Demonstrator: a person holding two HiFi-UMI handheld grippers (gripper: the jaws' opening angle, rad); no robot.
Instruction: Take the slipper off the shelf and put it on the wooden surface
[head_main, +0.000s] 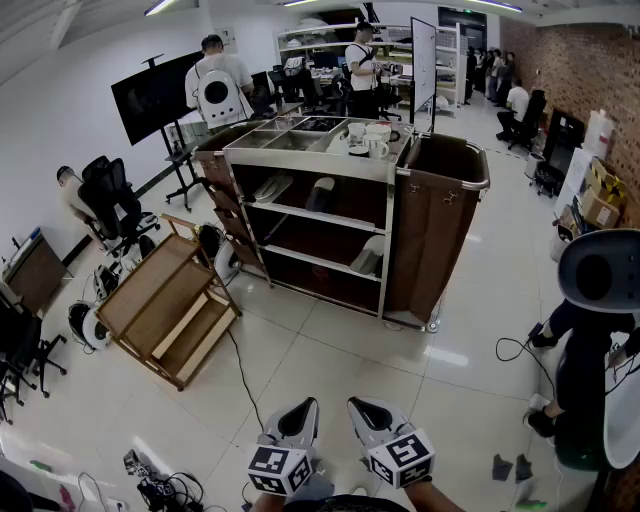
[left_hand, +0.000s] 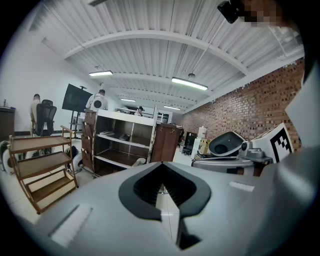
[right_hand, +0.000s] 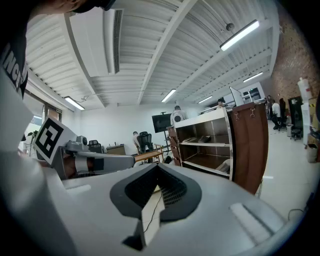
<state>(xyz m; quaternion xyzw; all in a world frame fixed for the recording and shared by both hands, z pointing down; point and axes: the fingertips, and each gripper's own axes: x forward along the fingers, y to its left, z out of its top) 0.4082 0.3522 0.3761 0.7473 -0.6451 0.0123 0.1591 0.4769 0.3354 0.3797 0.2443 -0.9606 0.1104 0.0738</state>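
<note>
The grey plastic left gripper (head_main: 303, 410) and the grey plastic right gripper (head_main: 362, 408) are held side by side, low over the pale tiled floor (head_main: 330, 350). Both have their jaws closed together with nothing between them. The step in hand is, I judge, the approach, and the shelves are well apart from both grippers. Further on, to the left, stands the slanted brown wooden stepped rack (head_main: 150, 292), probably the wooden surface. Beyond is the metal-framed trolley with brown shelves (head_main: 386, 235). A pale soft slipper (head_main: 368, 256) lies on its lower shelf, near the right post. To do this well, one gripper should open before it enters the shelf, go in level, and avoid the post.
</note>
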